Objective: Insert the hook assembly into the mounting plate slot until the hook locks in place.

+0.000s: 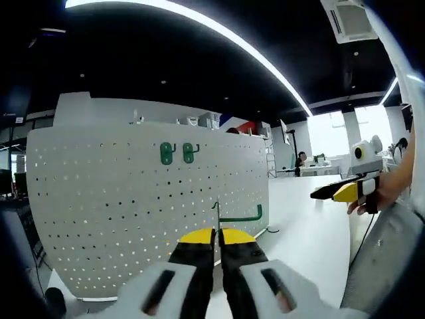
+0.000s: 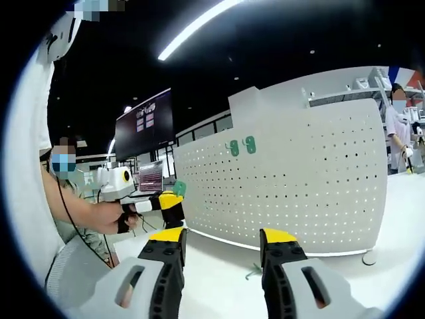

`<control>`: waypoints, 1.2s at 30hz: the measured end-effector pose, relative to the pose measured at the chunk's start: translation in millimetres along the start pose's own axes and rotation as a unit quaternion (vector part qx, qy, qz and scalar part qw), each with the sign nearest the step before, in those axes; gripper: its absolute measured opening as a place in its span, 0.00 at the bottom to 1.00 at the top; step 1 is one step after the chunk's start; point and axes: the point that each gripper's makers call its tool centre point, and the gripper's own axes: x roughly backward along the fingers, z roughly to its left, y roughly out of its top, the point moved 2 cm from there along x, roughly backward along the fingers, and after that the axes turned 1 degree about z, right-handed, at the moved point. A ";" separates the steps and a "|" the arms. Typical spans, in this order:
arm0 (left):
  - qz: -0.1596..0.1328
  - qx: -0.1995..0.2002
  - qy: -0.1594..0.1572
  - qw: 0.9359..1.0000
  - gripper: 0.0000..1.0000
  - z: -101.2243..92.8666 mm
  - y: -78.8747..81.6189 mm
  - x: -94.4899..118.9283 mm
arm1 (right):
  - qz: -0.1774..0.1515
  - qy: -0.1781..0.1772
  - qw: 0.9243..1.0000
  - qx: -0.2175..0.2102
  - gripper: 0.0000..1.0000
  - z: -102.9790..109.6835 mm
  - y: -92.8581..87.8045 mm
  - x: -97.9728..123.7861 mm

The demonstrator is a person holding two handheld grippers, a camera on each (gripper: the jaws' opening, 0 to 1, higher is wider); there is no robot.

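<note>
My left gripper [image 1: 217,236] had its yellow-tipped jaws pinched nearly together on the thin upright stem of a green hook [image 1: 238,216]. The hook's long arm ran out to the right from the stem and ended in a small upturned tip. It hung in front of the white pegboard [image 1: 99,199], low on its right half and apart from it as far as I could tell; the fisheye made the gap hard to judge.

Two more green hooks [image 1: 178,153] sat side by side high on the pegboard, seated in its holes. The board stood upright on a white table [image 1: 312,232].

My right gripper [image 2: 222,242] was held clear of the board with its jaws wide apart and nothing between them. In the left gripper view it showed at the right edge [image 1: 332,193], gripped in my hand [image 1: 372,199].

In the right gripper view my left gripper [image 2: 167,199] sat at the left with a bit of green showing at its tip. The mounted pair of hooks [image 2: 241,146] showed up near the board's top left. A small green piece [image 2: 254,271] lay on the table between my right jaws and the board's foot; too small to identify. A dark monitor [image 2: 145,126] stood behind the board's left end.
</note>
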 end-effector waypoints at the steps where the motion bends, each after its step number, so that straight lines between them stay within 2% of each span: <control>1: -0.003 -0.001 0.002 1.000 0.02 0.8 0.3 0.6 | 0.000 0.000 1.000 0.000 0.43 0.1 0.4 0.1; 4: -0.008 0.009 0.008 1.000 0.02 2.7 2.1 2.4 | 0.000 -0.001 1.000 0.002 0.42 -0.3 1.3 0.3; 7: -0.002 -0.002 0.005 1.000 0.02 0.1 1.3 2.5 | -0.001 -0.001 1.000 -0.001 0.43 -0.1 0.6 0.7; 18: 0.001 -0.001 -0.002 1.000 0.02 -7.6 -1.7 1.7 | -0.002 0.004 1.000 -0.009 0.41 3.0 1.3 1.2; 22: -0.001 0.000 -0.002 1.000 0.02 -7.9 0.4 1.1 | -0.001 0.004 1.000 -0.021 0.40 2.2 0.2 1.3; 30: -0.005 -0.001 -0.001 1.000 0.02 -9.1 5.0 -1.4 | -0.005 0.026 0.996 -0.087 0.35 7.9 1.6 -1.2; 36: -0.007 0.000 0.001 1.000 0.02 -9.0 5.9 -2.6 | -0.007 0.034 0.995 -0.091 0.34 12.9 3.0 -5.1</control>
